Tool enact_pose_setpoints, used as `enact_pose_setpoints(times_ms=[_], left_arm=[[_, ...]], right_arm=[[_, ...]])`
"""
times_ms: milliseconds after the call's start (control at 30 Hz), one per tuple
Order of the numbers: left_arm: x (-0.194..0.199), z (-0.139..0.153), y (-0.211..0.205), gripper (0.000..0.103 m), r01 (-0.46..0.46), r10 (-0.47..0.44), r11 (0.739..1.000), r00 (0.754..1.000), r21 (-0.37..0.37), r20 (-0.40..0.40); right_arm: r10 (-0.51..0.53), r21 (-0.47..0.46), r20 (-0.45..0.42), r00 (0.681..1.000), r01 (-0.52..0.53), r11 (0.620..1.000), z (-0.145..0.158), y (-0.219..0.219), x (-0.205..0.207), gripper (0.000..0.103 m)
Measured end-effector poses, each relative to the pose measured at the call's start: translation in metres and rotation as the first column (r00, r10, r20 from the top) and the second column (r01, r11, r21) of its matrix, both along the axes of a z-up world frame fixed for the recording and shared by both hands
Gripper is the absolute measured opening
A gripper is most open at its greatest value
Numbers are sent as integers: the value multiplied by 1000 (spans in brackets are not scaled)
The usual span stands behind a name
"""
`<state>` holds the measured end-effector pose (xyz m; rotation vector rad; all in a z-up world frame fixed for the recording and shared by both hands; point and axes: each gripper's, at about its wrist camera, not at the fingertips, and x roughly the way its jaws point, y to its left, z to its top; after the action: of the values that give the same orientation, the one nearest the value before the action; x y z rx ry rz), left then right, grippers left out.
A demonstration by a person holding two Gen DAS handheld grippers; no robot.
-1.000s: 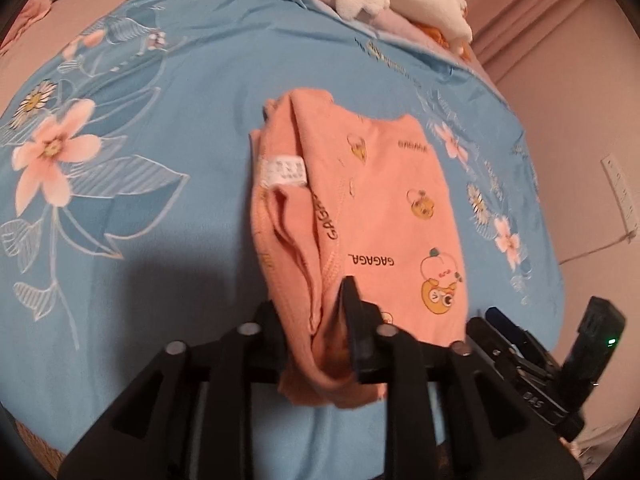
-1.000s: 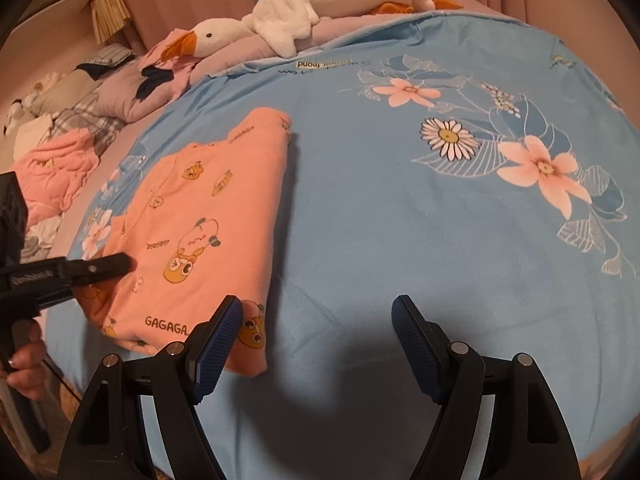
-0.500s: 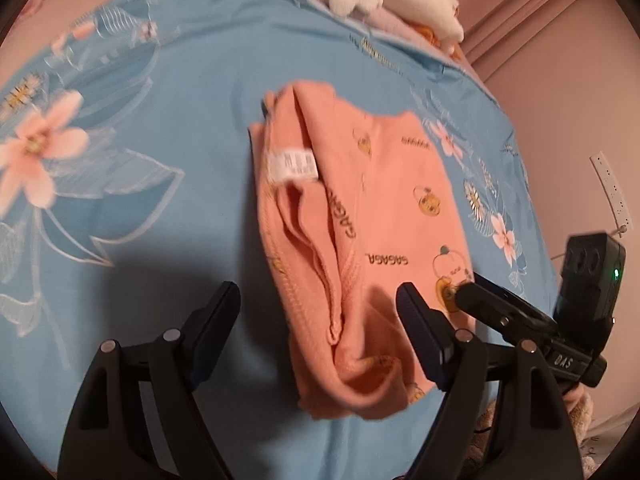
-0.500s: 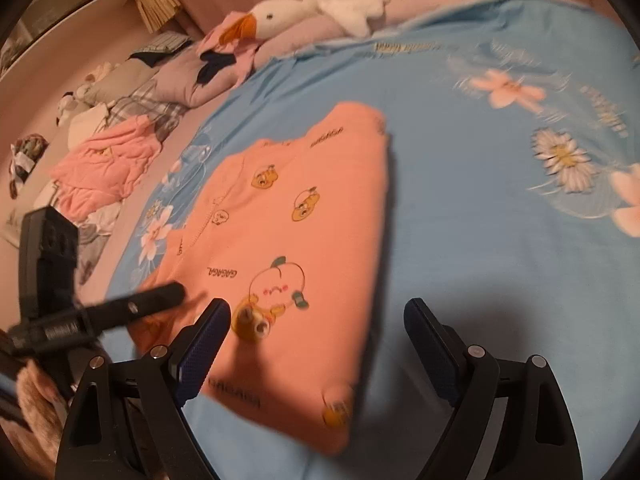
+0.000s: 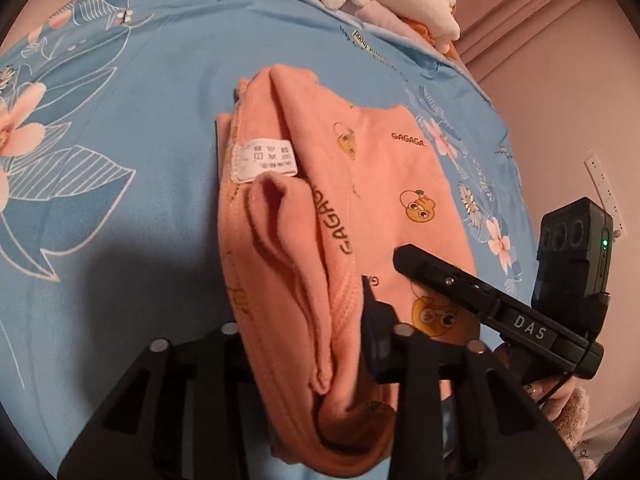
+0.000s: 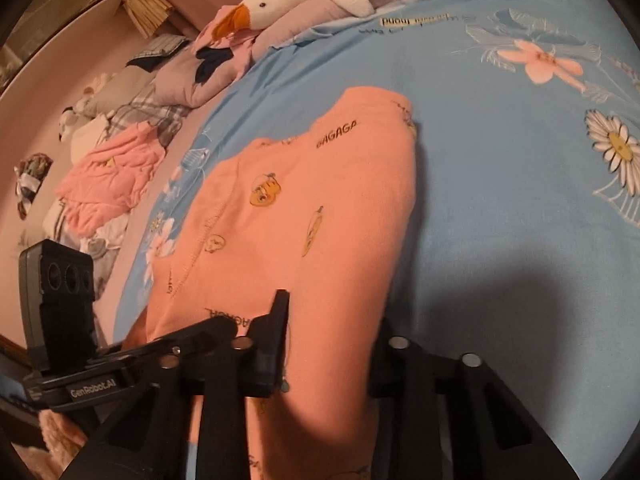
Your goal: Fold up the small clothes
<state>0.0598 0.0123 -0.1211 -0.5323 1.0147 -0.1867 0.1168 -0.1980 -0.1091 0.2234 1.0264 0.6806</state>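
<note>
Both hand-held grippers closed onto the orange garment (image 5: 312,280).

Left gripper (image 5: 304,340): 1 finger hidden behind the bunched orange printed cotton garment (image 5: 360,184). Garment's near hem cut off by frame bottom in right wrist view. White care label (image 5: 266,158) print too small to read.

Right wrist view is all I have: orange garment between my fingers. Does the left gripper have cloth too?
Observer: Yes. The left gripper has its jaws closing, with the bunched near edge of the orange garment between them.
Operator: Anything showing on that edge?
Observer: A white care label lies face up on the folded-over layers.
Operator: Anything beyond the bed on that side?
Observer: A white power strip on the pink wall.
</note>
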Motion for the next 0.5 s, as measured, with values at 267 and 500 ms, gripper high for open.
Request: enact_pose_setpoints(times_ms=[267,500], left_arm=[[-9,40,-18,28,13,-15,1000,994,19,106],[-9,67,-44,28,40,-47,998,976,39,214]], right_arm=[[26,-42,185,982,-19,999,50,-2,-17,26],[1,-29,301,954,8,1000,81,-25,-21,26]])
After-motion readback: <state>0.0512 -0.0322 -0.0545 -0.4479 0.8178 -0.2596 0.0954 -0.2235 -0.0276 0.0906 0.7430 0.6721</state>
